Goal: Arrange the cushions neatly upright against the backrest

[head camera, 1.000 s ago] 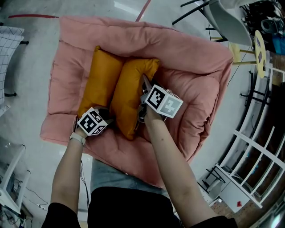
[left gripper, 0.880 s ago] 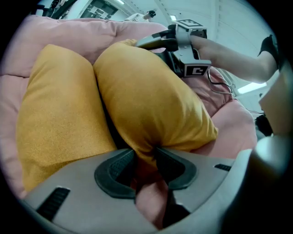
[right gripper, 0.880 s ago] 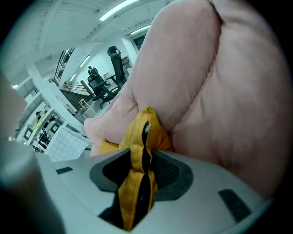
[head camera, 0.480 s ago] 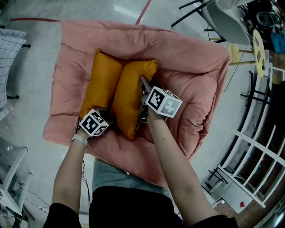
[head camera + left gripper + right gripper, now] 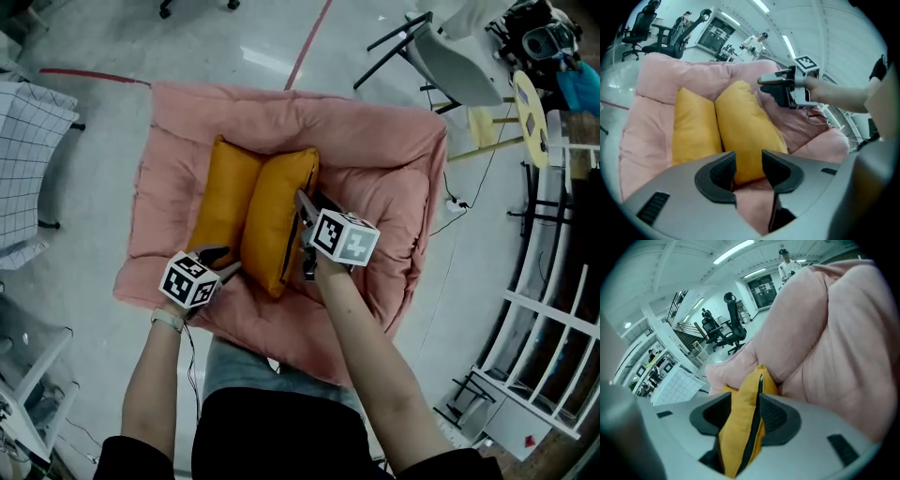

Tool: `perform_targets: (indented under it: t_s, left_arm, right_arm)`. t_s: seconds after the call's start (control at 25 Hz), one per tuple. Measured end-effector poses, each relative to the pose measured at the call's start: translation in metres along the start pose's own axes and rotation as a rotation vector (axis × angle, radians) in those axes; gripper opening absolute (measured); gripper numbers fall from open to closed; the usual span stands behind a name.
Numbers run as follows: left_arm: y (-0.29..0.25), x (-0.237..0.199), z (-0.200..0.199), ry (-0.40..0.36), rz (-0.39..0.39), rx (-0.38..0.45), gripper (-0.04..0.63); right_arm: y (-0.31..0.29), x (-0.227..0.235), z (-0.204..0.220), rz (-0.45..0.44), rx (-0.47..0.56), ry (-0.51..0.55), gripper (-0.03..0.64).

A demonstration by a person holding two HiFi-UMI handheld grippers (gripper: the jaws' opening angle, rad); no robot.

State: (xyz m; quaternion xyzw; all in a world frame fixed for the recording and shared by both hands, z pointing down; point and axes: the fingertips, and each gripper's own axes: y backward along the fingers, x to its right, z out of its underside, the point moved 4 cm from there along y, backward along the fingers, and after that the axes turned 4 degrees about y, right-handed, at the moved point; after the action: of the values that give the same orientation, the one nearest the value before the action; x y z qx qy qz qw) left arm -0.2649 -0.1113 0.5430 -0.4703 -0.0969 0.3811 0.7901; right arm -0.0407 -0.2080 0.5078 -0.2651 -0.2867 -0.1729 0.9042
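Observation:
Two orange cushions stand side by side on a pink floor lounger [image 5: 375, 131], leaning on its backrest: the left cushion [image 5: 225, 202] and the right cushion [image 5: 272, 220]. My right gripper [image 5: 307, 202] is at the right cushion's right edge. In the right gripper view the zippered edge [image 5: 745, 427] lies loosely between the closing jaws [image 5: 745, 401] and does not look pinched. My left gripper [image 5: 223, 262] hovers just off the right cushion's [image 5: 745, 126] near corner. Its jaws [image 5: 749, 164] are opening with nothing between them.
The lounger lies on a grey floor with a red line [image 5: 309, 42]. A white chair [image 5: 459, 56] stands at the back right, white racks [image 5: 553, 356] at the right and a grid-patterned item [image 5: 28, 159] at the left. Office chairs [image 5: 637, 23] stand beyond the backrest.
My left gripper has let go of the right cushion's near corner and drawn back toward me. The right gripper stays at the cushion's edge. The head view now takes in more of the floor.

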Motion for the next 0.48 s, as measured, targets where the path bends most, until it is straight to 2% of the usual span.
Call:
perform_targets:
  t_s: [0.12, 0.28, 0.48]
  left_arm:
    - [0.026, 0.019, -0.027, -0.015, -0.016, 0.096, 0.175]
    - [0.064, 0.057, -0.063, -0.014, -0.045, 0.263, 0.112]
    - [0.107, 0.111, -0.093, -0.010, -0.065, 0.438, 0.038]
  right_arm:
    - [0.026, -0.018, -0.007, -0.024, 0.032, 0.026, 0.127]
    - [0.070, -0.047, -0.014, -0.089, 0.074, 0.029, 0.029]
    - [0.134, -0.086, -0.023, -0.179, 0.174, 0.116, 0.009]
